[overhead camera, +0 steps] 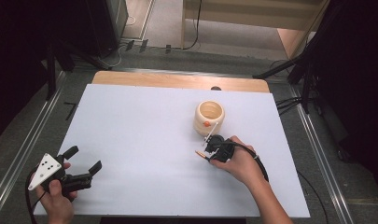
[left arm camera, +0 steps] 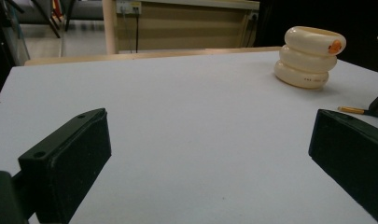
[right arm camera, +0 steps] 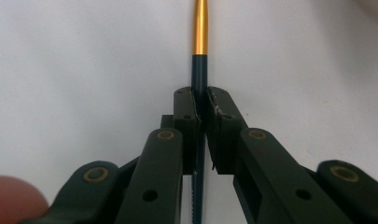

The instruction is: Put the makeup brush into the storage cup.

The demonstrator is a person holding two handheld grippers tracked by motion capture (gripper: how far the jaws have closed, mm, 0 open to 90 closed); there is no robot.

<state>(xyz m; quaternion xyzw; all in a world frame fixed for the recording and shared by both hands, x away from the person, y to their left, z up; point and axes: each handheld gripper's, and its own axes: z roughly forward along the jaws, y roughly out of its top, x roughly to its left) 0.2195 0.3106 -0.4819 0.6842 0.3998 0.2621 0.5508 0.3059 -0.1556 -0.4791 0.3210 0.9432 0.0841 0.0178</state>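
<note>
A slim pen with a dark blue barrel and a gold end (right arm camera: 199, 32) lies on the white table top. My right gripper (right arm camera: 200, 93) is shut on its barrel, both pads pressed against it. In the high view this gripper (overhead camera: 213, 150) sits right of the table's middle, with the pen's gold end (overhead camera: 200, 154) poking out to its left. Just behind it stands a cream ringed holder (overhead camera: 209, 116) with an orange spot, upright and apart from the gripper. My left gripper (overhead camera: 85, 158) rests near the front left corner, jaws wide open with nothing between them. Its own view (left arm camera: 209, 121) shows the holder (left arm camera: 310, 56) and the pen (left arm camera: 351, 110) far off.
The white sheet (overhead camera: 144, 121) covers a wooden table whose bare edge (overhead camera: 177, 80) shows at the back. Metal rails run along both sides on the floor. Dark stands and cables (overhead camera: 289, 105) crowd the floor to the right and back left.
</note>
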